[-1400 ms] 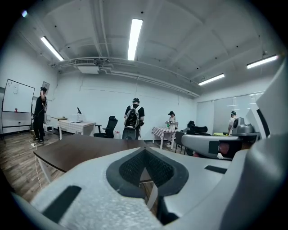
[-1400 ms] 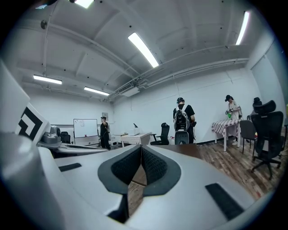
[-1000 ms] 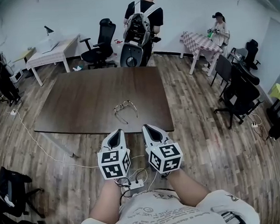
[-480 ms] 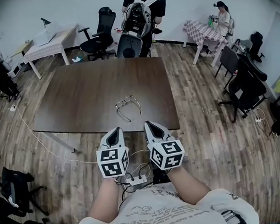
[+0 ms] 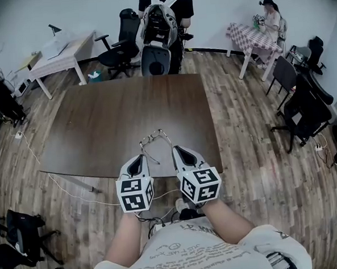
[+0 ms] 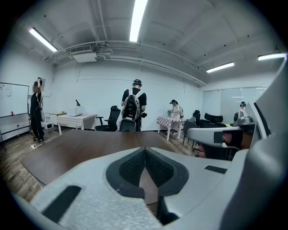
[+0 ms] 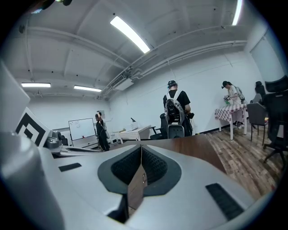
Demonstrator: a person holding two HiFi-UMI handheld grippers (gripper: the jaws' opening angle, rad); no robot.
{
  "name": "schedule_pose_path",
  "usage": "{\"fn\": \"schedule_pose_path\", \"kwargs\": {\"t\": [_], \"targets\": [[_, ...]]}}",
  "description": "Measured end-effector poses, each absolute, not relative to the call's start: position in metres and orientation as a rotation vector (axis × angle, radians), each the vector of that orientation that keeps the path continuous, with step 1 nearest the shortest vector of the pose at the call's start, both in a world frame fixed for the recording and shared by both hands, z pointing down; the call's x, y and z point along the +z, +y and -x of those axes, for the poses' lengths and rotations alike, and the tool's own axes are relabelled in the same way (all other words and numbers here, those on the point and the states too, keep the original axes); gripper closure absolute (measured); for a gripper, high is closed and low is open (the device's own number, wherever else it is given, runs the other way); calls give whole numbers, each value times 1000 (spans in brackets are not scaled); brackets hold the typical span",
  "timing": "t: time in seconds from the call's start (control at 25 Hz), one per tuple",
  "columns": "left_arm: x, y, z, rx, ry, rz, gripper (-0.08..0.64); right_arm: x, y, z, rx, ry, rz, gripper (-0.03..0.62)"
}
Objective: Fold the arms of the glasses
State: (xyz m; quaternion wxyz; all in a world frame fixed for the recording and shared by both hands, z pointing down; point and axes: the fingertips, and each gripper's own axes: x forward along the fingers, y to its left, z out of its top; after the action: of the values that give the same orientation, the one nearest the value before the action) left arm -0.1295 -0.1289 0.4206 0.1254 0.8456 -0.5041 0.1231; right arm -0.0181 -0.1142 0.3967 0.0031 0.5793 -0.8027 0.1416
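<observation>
Open tabletop (image 5: 99, 124) around glasses (image 5: 149, 139), both sides passable, chair (image 5: 155, 61) at far edge

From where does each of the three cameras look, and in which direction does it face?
Head view: on the person's head, facing steeply down at the table and the glasses; both forearms, the left gripper and the right gripper show.
Left gripper view: on the left gripper, facing almost level across the table; its own shut jaws show.
Right gripper view: on the right gripper, facing likewise; its own shut jaws show.
Shared: both gripper views show the table and the person with a backpack, not the glasses.
</observation>
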Motion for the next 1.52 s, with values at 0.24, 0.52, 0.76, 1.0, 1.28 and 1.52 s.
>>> {"fn": "schedule_pose_path", "kwargs": {"t": [0.24, 0.52, 0.76, 1.0, 1.28, 1.52], "targets": [[441, -178, 114, 437, -1463, -2451, 545, 415, -161, 4, 440, -2500, -1753, 577], [479, -226, 100, 595, -1423, -2427, 545, 440, -206, -9, 496, -2483, -1682, 577], [530, -261, 81, 814, -1202, -2470, 508, 471, -238, -13, 573, -2461, -1599, 577], [576, -293, 72, 1056, -1090, -2481, 439, 498, -259, -24, 633, -2431, -1545, 577], [627, -317, 68, 1404, -923, -2451, 440, 518, -278, -27, 688, -2437, -1451, 577], [655, -334, 69, 1608, -790, -2422, 440, 527, -281, -16, 686, -2452, -1353, 577]]}}
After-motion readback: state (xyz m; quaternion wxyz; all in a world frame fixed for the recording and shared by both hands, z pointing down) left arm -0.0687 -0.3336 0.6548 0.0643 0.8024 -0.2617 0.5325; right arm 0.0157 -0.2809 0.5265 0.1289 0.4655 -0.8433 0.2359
